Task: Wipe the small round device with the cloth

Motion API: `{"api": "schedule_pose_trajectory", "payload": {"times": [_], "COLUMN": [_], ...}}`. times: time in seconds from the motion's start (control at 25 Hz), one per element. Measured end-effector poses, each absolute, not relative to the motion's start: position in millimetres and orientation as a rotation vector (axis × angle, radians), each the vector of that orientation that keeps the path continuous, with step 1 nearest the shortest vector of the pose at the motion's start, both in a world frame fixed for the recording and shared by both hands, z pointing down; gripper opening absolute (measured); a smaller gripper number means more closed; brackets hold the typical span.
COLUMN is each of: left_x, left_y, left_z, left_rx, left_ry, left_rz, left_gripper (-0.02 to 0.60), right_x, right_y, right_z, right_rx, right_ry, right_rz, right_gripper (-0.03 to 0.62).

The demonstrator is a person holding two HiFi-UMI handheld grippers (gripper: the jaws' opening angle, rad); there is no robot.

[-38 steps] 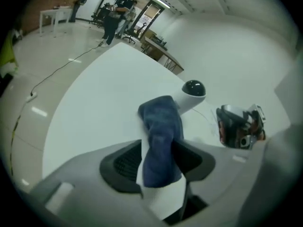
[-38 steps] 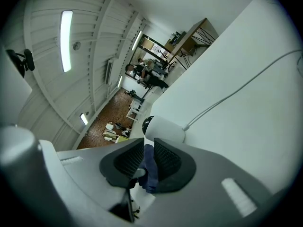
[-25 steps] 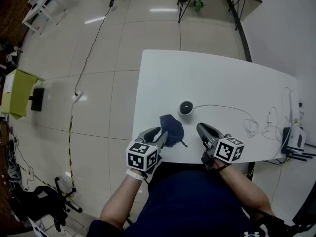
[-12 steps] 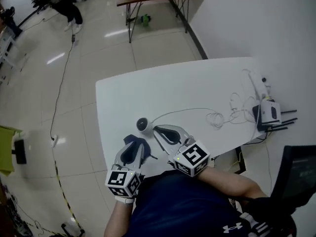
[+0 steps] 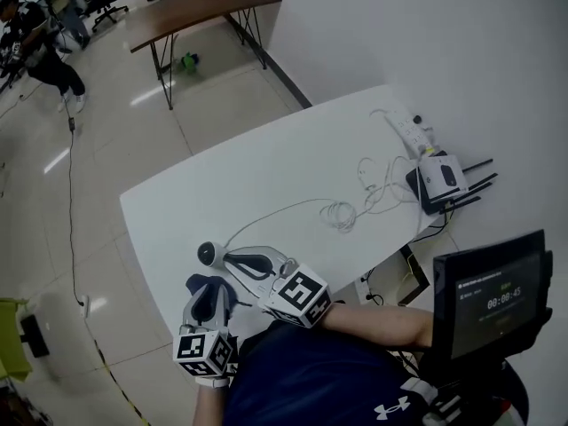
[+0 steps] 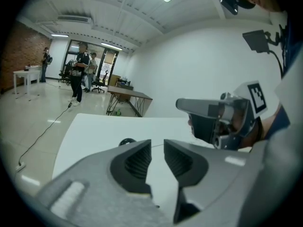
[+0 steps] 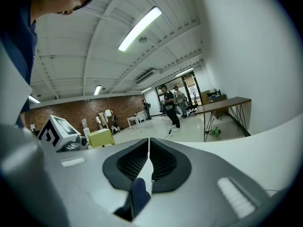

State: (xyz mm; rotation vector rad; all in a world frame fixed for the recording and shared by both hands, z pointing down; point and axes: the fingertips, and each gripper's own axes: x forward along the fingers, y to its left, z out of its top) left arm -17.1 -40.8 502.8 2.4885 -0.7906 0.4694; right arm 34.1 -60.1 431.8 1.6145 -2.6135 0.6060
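Observation:
The small round black device [image 5: 206,254] sits near the table's front left corner, and it also shows as the device [image 6: 127,141] just past my left jaws. A dark blue cloth [image 5: 193,284] lies beside it, partly under my left gripper [image 5: 213,287]. The left gripper [image 6: 157,150] is open by a narrow gap, with only bare table showing between the jaws. My right gripper [image 5: 232,259] points left, close to the device, and the right gripper [image 7: 149,148] is shut with its tips meeting. A bit of blue cloth [image 7: 138,196] shows beneath its jaws.
A white cable [image 5: 293,204] runs from the device to a coil [image 5: 338,213]. A router [image 5: 440,180] and a power strip [image 5: 410,130] sit at the table's far right. A monitor [image 5: 493,295] stands at the right, and a brown table [image 5: 200,3] and people are far off.
The head view has swung round. My right gripper has moved left to the device and its jaws have closed. The left jaws have narrowed over the cloth.

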Motion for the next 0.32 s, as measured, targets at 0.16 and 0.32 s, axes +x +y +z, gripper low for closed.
{"api": "schedule_pose_trajectory", "payload": {"times": [0.16, 0.32], "left_x": [12.1, 42.7], "left_y": [-39.5, -35.3], "left_z": [502.4, 485.2], "left_rx": [2.523, 2.546], "left_ry": [-0.717, -0.672], "left_rz": [0.425, 0.371], "left_gripper": [0.077, 0.075], "right_x": [62.4, 90.2], "right_y": [-52.7, -39.1], "right_z": [438.0, 435.9], "right_rx": [1.685, 1.745], "right_ry": [-2.548, -2.479], "right_rz": [0.542, 0.477], "right_gripper": [0.020, 0.020]}}
